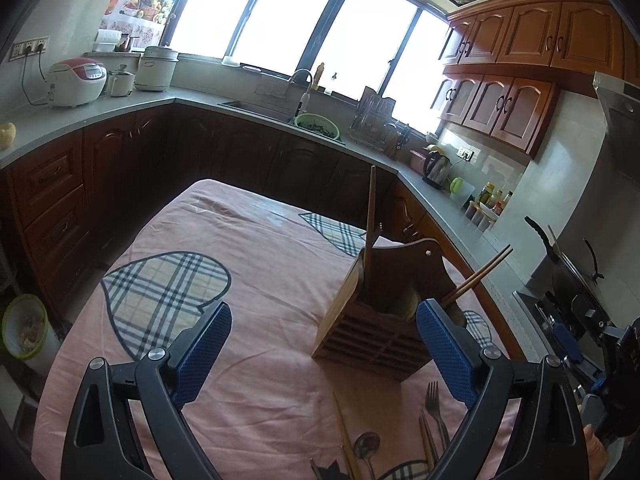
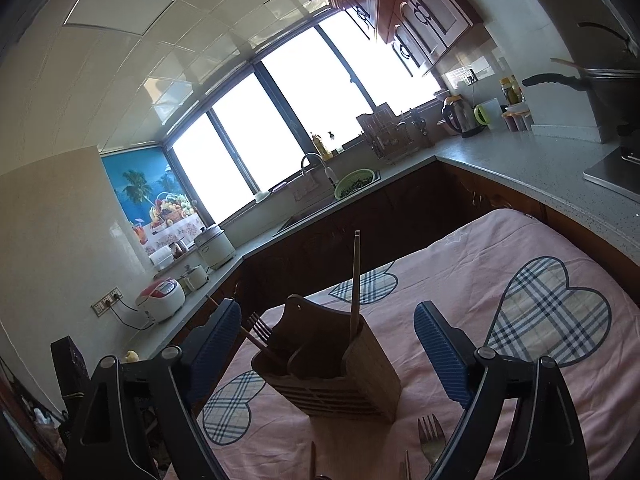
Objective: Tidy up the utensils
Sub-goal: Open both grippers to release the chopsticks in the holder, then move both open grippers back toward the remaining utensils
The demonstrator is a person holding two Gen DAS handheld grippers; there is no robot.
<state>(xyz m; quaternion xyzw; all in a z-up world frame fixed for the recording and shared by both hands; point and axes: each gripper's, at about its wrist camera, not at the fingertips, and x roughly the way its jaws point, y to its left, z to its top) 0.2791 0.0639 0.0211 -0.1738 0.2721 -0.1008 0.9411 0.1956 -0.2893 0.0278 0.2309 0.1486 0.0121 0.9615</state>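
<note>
Your left gripper (image 1: 324, 344) hangs with its blue pads wide apart and nothing between them, above the pink heart-print cloth on the table (image 1: 256, 280). Just right of it stands the wooden utensil holder (image 1: 384, 320), already carrying upright chopsticks (image 1: 371, 216) and a slanted pair. Your right gripper (image 2: 328, 344) is likewise spread and empty, facing the holder. Loose pieces lie on the cloth near you: chopsticks, a spoon (image 1: 366, 446) and a fork (image 1: 434, 404). Pick one piece next, probably the fork; come down low, pinch its handle mid-length, then lift it clear before tipping it into a free slot.
</note>
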